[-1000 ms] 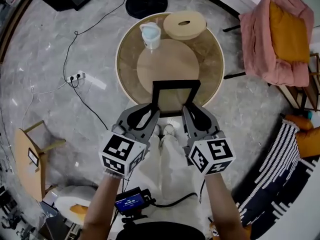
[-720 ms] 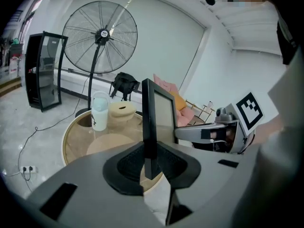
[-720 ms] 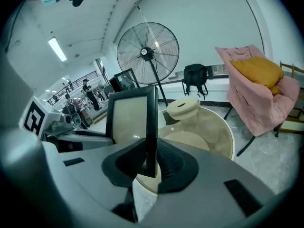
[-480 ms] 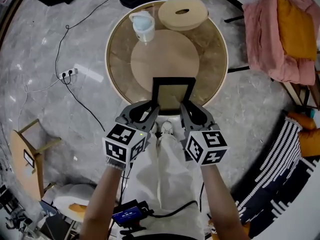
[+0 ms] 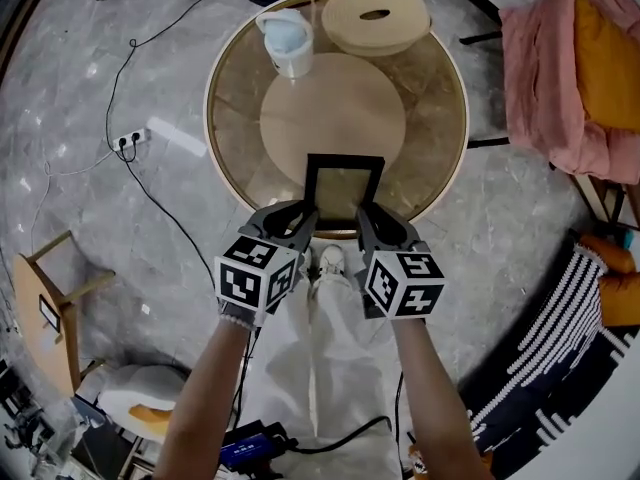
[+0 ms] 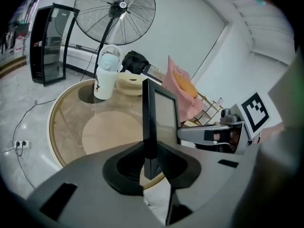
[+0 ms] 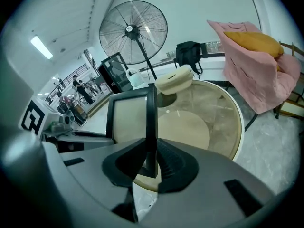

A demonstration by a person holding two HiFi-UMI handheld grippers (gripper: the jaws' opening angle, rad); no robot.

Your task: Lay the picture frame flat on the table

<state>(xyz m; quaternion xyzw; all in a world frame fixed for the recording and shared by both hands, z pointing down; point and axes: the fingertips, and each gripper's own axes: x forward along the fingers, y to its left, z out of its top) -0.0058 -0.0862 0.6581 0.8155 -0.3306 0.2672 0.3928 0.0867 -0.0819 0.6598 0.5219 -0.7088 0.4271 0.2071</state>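
- A grey marble floor [image 5: 90,88] ran round a glass-topped round table [image 5: 235,78] that filled the upper middle of the head view
- Nearest, at the centre of that view, the left gripper [image 5: 306,214] was clamped on the left side rail of the black picture frame [image 5: 343,190], low down by its corner; the right gripper [image 5: 364,214] was clamped likewise on the right rail
- The frame stood upright between them over the table's near edge; whether its bottom touched the glass could not be told
- Risk, as a judgement: both grips sat on thin rails near the bottom, so tipping could let the frame pivot or slip, and uneven lowering would twist it
- So close to the rim, a frame laid toward the person would overhang and drop; set down hard, it could knock the glass top
- Farther off, at the top of the view, a white jug [image 5: 285,40] and a tan disc [image 5: 375,18] stood well apart from the frame
- No brand or words could be read: only square markers [image 5: 255,276] on the gripper cubes, and a small dark mark [image 6: 96,85] on the jug, too small to read
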